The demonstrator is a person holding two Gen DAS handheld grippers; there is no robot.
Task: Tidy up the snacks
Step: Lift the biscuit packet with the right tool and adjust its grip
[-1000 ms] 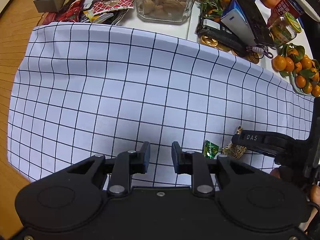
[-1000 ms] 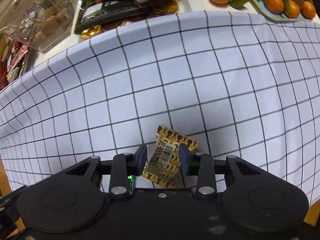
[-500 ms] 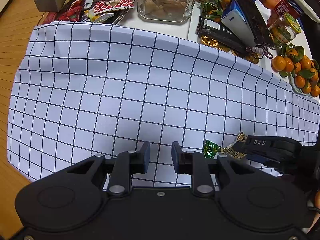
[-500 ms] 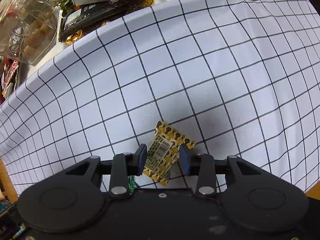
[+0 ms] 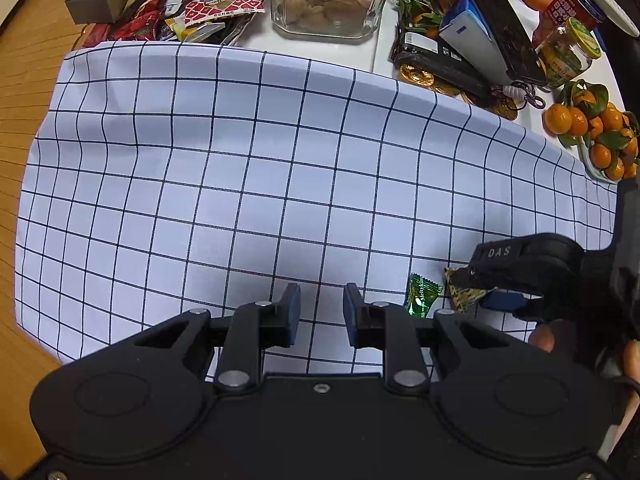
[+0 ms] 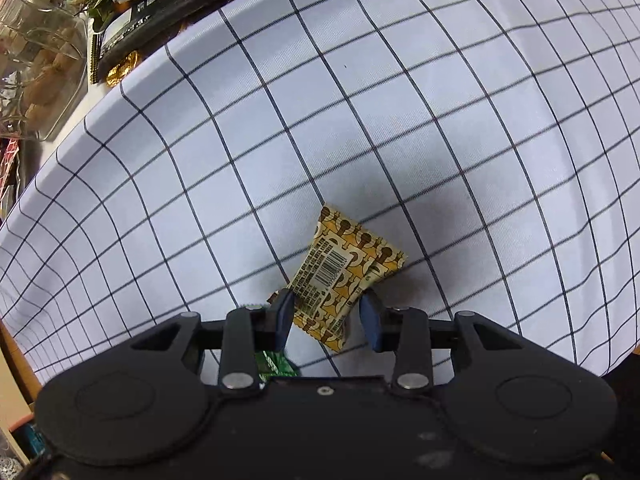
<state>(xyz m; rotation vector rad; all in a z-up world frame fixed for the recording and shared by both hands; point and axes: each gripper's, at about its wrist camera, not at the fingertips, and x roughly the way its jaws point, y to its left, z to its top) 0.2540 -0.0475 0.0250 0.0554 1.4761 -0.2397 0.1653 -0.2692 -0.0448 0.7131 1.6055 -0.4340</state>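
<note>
Carefully: right tool straddling yellow patterned foil snack packet, unclamped; close squarely mid-packet, avoiding green candy wrapper; left tool parted, empty.

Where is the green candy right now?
In the left wrist view, the green candy lies on the checked cloth, right of the left gripper, beside the yellow snack packet.

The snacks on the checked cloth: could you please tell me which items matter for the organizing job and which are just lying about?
In the job:
- yellow patterned packet, between the right gripper jaws
- green candy, beside it on the checked cloth
- left gripper, empty

Lying about:
- glass jar
- tangerines
- gold coins
- wrapper pile
</note>
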